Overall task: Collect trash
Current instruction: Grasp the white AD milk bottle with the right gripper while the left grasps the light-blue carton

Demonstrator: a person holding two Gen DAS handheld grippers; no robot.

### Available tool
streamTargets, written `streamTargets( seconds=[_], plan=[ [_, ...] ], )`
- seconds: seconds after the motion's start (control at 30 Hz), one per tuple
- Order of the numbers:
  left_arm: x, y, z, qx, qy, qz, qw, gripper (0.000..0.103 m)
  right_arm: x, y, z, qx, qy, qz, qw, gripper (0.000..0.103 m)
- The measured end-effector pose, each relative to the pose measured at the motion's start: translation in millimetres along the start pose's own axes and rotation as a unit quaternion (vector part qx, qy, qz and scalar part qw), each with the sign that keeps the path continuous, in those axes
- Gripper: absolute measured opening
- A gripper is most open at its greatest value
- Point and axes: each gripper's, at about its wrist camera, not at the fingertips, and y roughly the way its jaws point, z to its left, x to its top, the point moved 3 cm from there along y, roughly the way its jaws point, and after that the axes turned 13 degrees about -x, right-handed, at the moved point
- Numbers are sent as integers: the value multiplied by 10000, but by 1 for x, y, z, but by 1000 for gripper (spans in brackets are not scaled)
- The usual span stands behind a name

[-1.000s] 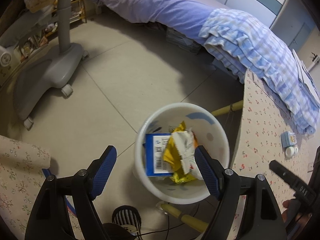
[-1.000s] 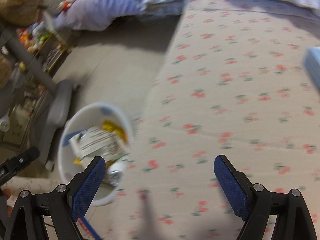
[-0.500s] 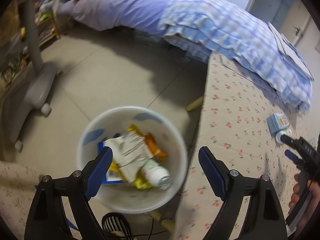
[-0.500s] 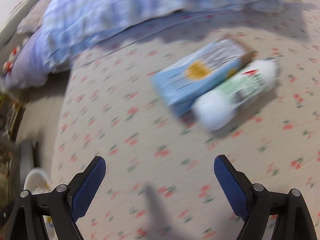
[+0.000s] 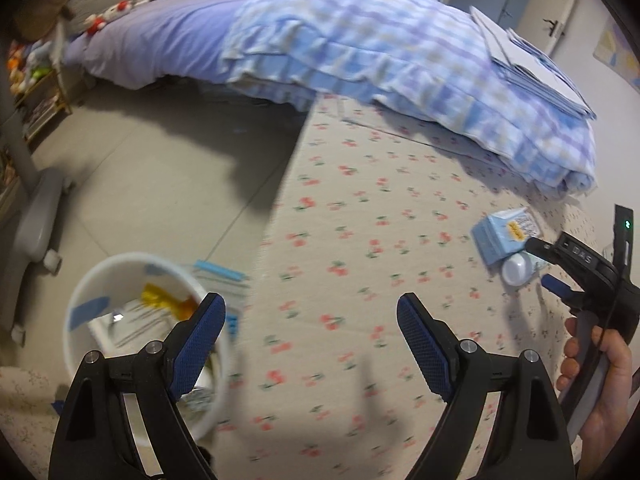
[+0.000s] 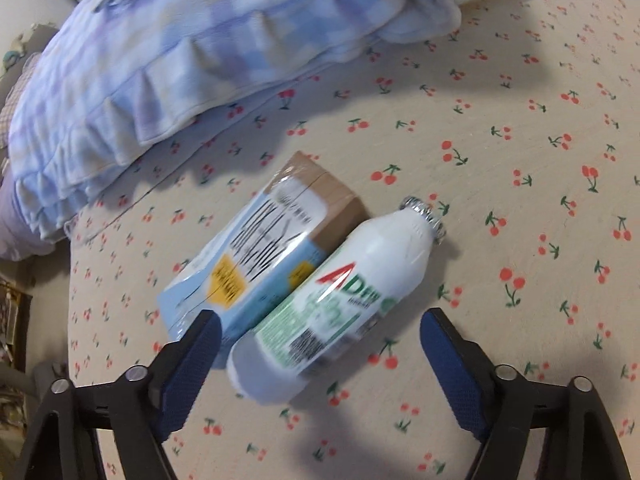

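A white plastic bottle with a green label and foil top lies on the cherry-print table, touching a light blue carton. My right gripper is open just in front of the bottle's base. In the left wrist view the bottle and carton lie at the table's right, with the right gripper beside them. My left gripper is open and empty above the table edge. A white bin with wrappers inside stands on the floor at lower left.
A blue checked blanket drapes from the bed onto the table's far side. A grey wheeled stand base is on the floor at left. A shelf with toys stands by the far left wall.
Both grippers have swung right, away from the bin. My right gripper has closed in on the bottle and carton, which now fill its view. The bin has shifted to the left view's corner.
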Motion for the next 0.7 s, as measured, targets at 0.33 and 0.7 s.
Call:
streamTargets(
  seconds=[0.33,0.7],
  plan=[
    [-1,36,-66,-159,465,93,9987,90,5,8,-9,387,-69,181,9991,72],
    [-16,64,-120,-436,880,198,9950,90,-8,-3,-60,158,-615,459,9969,44]
  ],
)
